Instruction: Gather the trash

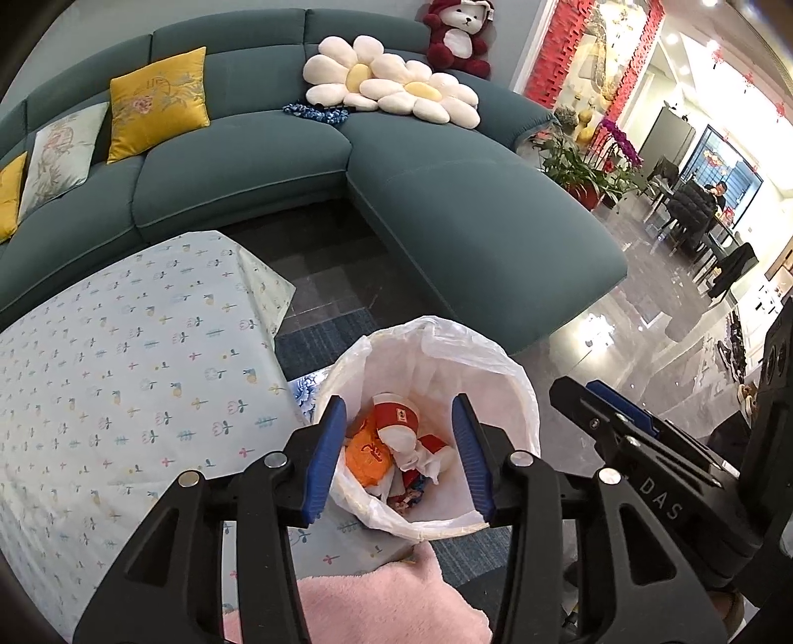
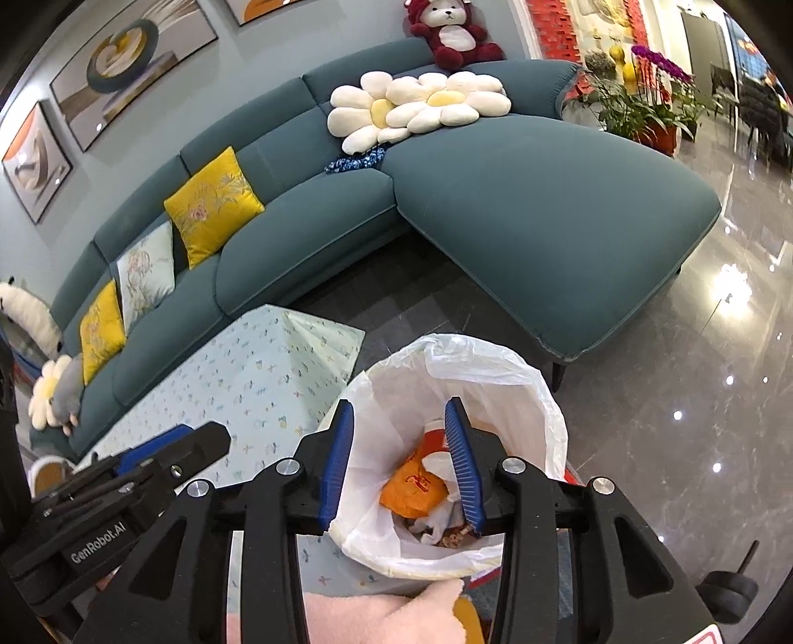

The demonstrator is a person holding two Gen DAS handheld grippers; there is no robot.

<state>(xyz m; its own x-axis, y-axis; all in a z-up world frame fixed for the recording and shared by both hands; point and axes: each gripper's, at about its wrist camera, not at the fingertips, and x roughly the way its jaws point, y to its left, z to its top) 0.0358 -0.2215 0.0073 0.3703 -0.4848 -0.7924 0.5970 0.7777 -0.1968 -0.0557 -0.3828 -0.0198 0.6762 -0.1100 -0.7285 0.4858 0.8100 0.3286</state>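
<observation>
Sofa (image 2: 520, 208): teal. Square cushions: yellow (image 2: 213, 205) with floral embroidery; pale cushion (image 2: 146, 277) with floral print. Flower pillows (image 2: 421, 106): white petals, yellow centres. Plush bear (image 2: 453, 32): dark red and white. Tablecloth (image 1: 114, 376): pale blue, small multicoloured flower motifs. Bin liner (image 1: 485, 366): translucent white. Trash inside: orange wrapper (image 1: 367, 458), red-and-white carton (image 1: 396, 413), white tissue (image 1: 411, 448). Both gripper frames: black; finger pads (image 1: 324, 460): blue, ribbed. Floor (image 2: 694, 396): glossy grey marble pattern. Fleece fabric (image 1: 376, 604): pink.

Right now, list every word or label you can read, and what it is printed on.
"DAS": on the right gripper body, left wrist view.
"GenRobot.AI": on the left gripper body, right wrist view.
Print on the orange wrapper and red carton in the bin: too blurred to read.
</observation>
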